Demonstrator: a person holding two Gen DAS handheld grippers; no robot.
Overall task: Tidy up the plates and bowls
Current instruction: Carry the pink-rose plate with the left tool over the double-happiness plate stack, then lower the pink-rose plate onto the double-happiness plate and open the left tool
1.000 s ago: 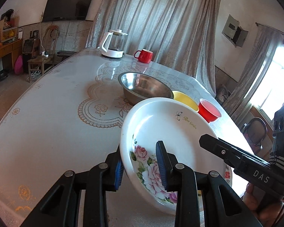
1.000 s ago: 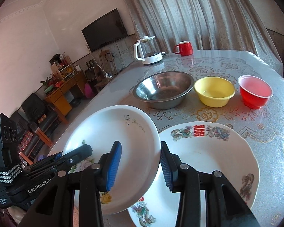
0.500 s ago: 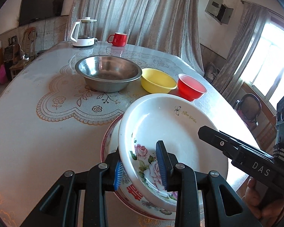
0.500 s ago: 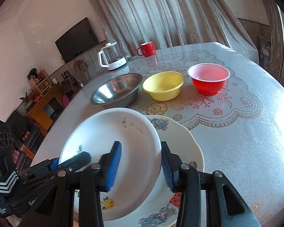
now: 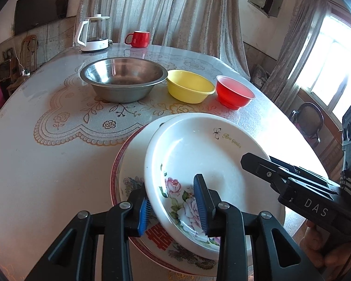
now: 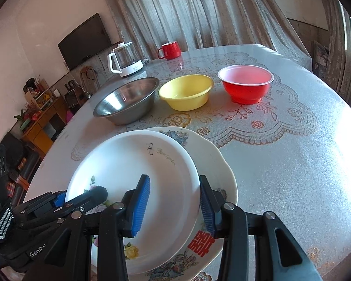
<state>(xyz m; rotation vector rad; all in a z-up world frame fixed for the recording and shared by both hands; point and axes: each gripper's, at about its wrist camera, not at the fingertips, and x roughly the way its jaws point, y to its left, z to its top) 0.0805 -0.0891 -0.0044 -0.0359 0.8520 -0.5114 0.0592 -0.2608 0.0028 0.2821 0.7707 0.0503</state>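
Between the two grippers, near the front edge of the table [image 5: 35,164], the rose plate [image 5: 206,154] sits slightly tilted on top of the larger patterned plate [image 5: 131,164], its far rim reaching toward the row of bowls and its near rim lying in both sets of jaws. The left gripper [image 5: 173,210] straddles the near-left rim, one blue pad under the outside and one over the painted roses inside; the pads look close on the rim, but whether they still press I cannot tell. The right gripper [image 6: 175,203] straddles the near-right rim with visible slack on the inner side, so it reads as let go, though the outer pad's contact is hidden. Both hands are equally near, one on each side of the plate. A round plate has no long axis; what matters is that its hollow faces up and it sits off-centre, shifted toward the left of the patterned plate, whose right border and red character stay uncovered in the right wrist view. The coming move, I judge, is to draw both grippers back along their own line, away from the rim, without dragging the plate. Beyond stand the steel bowl [image 5: 122,77], yellow bowl [image 5: 189,87] and red bowl [image 5: 234,93], apart and unstacked.
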